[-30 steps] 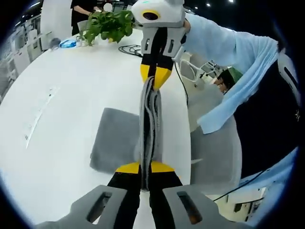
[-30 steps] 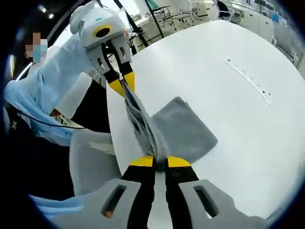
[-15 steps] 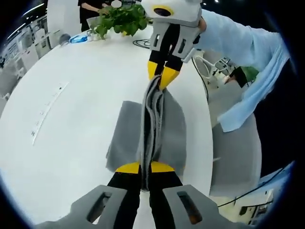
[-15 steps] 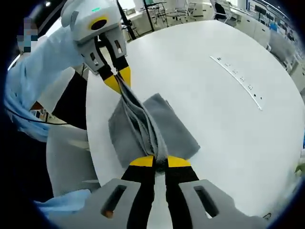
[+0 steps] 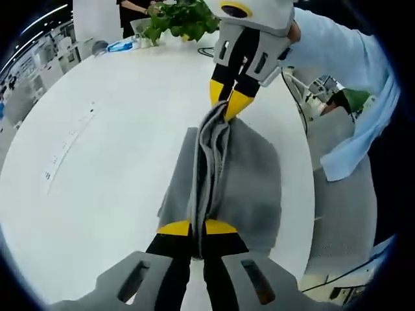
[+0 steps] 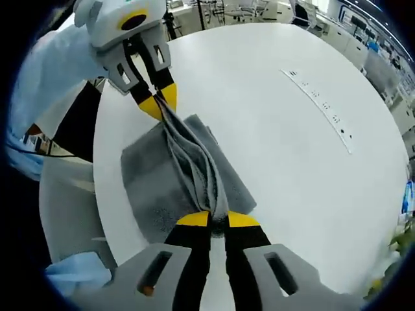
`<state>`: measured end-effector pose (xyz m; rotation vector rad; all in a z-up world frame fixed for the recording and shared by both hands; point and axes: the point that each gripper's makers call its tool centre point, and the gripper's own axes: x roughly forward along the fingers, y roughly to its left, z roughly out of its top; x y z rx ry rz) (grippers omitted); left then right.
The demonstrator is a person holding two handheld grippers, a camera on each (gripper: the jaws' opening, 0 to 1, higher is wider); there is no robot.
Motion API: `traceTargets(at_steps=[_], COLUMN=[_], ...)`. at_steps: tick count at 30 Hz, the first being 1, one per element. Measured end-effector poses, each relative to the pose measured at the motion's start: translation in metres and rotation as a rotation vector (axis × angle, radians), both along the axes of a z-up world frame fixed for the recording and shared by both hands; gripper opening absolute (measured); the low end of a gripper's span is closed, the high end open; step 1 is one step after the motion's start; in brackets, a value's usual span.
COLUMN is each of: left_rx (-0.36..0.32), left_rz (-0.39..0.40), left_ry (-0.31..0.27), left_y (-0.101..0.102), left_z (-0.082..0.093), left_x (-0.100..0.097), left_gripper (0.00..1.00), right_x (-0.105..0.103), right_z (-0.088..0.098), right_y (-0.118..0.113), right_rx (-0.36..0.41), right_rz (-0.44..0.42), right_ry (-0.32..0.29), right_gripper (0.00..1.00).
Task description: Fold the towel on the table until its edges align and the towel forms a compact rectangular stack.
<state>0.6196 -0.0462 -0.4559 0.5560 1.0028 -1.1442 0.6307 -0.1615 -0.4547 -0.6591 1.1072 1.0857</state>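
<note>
Grey terry towel (image 5: 249, 188) — bunched ridge pinched between both claws.

Wide bare tabletop (image 5: 97, 168) is seen left of the towel (image 5: 253, 188) in left gripper view; free passage there, w/ only a thin printed strip (image 5: 68, 139) lying flat. At the far edge, room is blocked by a potted plant (image 5: 181, 16), a cable (image 5: 207, 52) and a blue item (image 5: 123, 45). Right of the towel the table edge is close; a grey chair (image 5: 343, 214) and the person's sleeve (image 5: 337, 65) stand beyond it. In right gripper view, open tabletop (image 6: 292, 162) is seen on the right.
</note>
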Motion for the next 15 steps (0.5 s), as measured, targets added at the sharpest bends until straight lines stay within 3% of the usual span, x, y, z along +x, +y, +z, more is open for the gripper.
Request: traceTargets(at_steps=[7,15], left_rx=[0.045,0.071], left_rz=[0.047,0.074], left_ry=[0.013,0.000], left_y=[0.000,-0.001], left_z=[-0.023,-0.031], left_x=[0.007,0.016], left_gripper=[0.05,0.05], right_x=[0.005,0.012], right_z=[-0.024,-0.034], right_y=[-0.002,-0.005], right_rx=[-0.068,-0.072], right_rz=[0.039,0.013], right_ry=[-0.028,-0.020], right_gripper=[0.06,0.06])
